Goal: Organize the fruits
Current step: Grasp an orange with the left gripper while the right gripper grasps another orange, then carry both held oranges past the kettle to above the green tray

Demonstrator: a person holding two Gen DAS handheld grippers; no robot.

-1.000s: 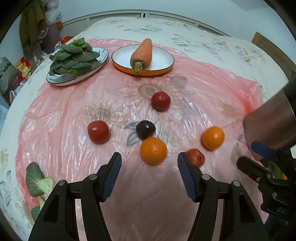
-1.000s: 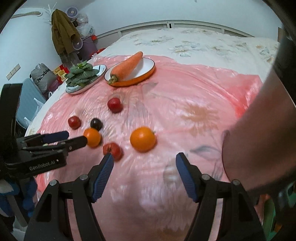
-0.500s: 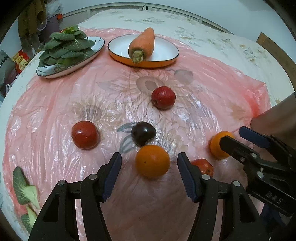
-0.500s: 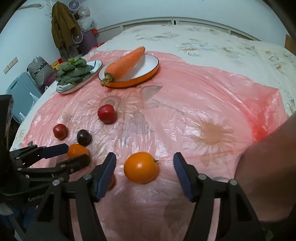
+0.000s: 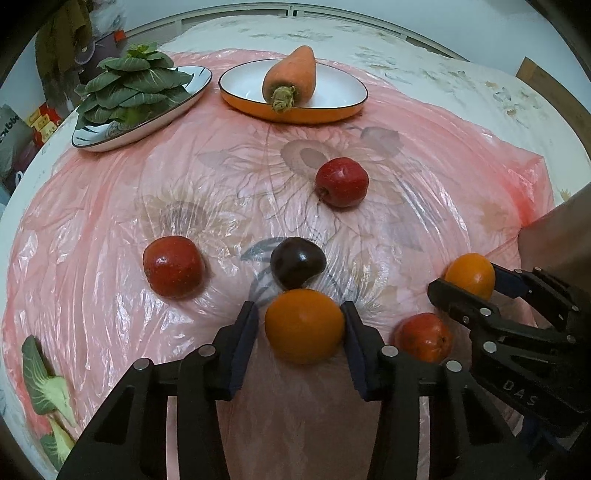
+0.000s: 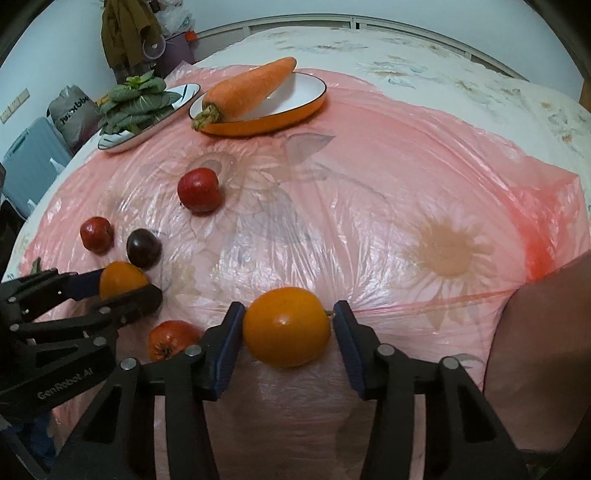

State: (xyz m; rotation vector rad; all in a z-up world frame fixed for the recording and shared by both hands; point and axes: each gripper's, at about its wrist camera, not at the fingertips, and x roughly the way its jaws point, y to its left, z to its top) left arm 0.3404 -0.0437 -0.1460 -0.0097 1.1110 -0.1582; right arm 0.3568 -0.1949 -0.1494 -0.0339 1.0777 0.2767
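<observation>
Bracketing fruit: both claws at once.
Left claw (image 5: pixel 299 328): narrowed around left orange (image 5: pixel 304 325), seemingly unclamped.
Right claw (image 6: pixel 288 328): likewise around right orange (image 6: pixel 286 326).

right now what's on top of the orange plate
One carrot lies on the orange plate, its leafy end over the near rim. The white inside shows beside it; the patch beneath the carrot is hidden.

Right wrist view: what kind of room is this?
Probably a bedroom at home, not a kitchen. The pink plastic sheet lies over a floral bedspread with a bed rail behind; a jacket hangs on the wall, with a suitcase below it.
</observation>
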